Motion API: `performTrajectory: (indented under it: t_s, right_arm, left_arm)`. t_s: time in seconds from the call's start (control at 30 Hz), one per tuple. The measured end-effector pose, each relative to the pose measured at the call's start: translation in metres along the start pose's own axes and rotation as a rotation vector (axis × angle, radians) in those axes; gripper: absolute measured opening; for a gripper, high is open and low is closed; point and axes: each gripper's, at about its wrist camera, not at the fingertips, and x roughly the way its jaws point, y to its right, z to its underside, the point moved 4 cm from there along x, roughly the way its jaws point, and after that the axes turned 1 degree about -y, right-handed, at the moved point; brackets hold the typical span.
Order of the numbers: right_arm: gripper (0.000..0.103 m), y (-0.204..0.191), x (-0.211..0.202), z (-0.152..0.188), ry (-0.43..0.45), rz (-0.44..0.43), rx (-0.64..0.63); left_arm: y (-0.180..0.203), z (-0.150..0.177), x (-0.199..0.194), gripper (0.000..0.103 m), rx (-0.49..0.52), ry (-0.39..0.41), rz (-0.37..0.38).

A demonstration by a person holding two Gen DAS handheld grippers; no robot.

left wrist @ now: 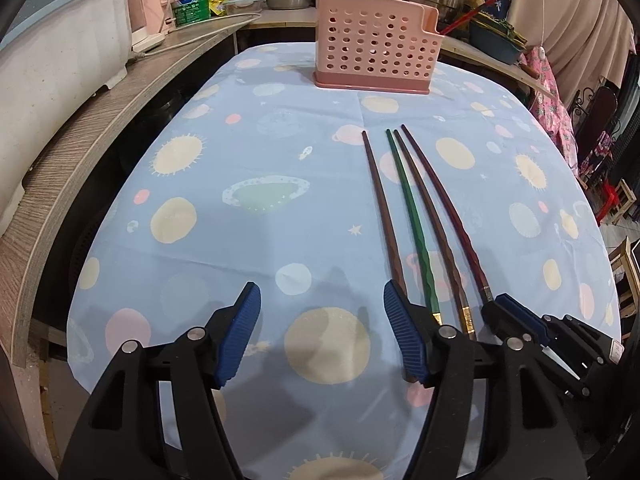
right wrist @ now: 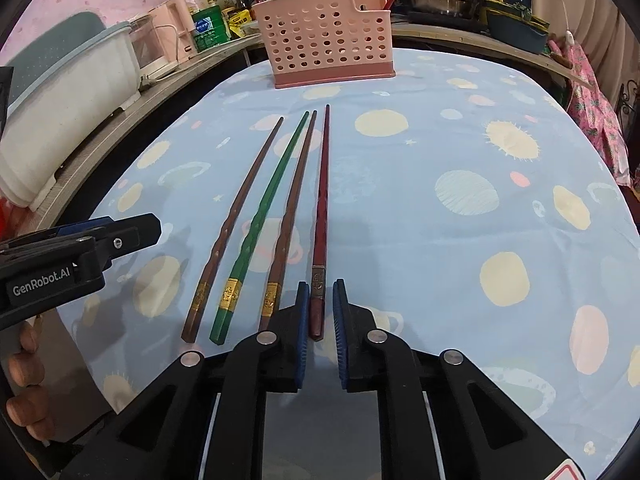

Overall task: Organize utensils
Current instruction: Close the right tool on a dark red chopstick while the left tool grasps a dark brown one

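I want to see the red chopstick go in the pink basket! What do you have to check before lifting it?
1. Right gripper closed around the red chopstick at its thick end: ok, though whether the pads press it firmly: cannot tell.
2. Left gripper open with nothing between its pads: ok.
3. Other three chopsticks, green one included, lying apart from the red one: ok.
4. Pink basket upright at the far end of the tablecloth: ok.
5. Room inside the basket: cannot tell, its inside is hidden.
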Motion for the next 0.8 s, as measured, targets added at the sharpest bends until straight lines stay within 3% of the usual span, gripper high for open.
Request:
performTrajectory:
  t_s: [0.27,0.8]
  right_arm:
    - [0.007,0.013,-0.005,0.004,0.005,-0.005,0.041]
    - [0.007,0.017,-0.007,0.007,0.007,-0.008,0.058]
  left_arm:
    - [0.009,0.011,0.003,0.070,0.015,-0.025,0.031]
    - [0.026,0.028,0.021,0.071,0.052,-0.083,0.046]
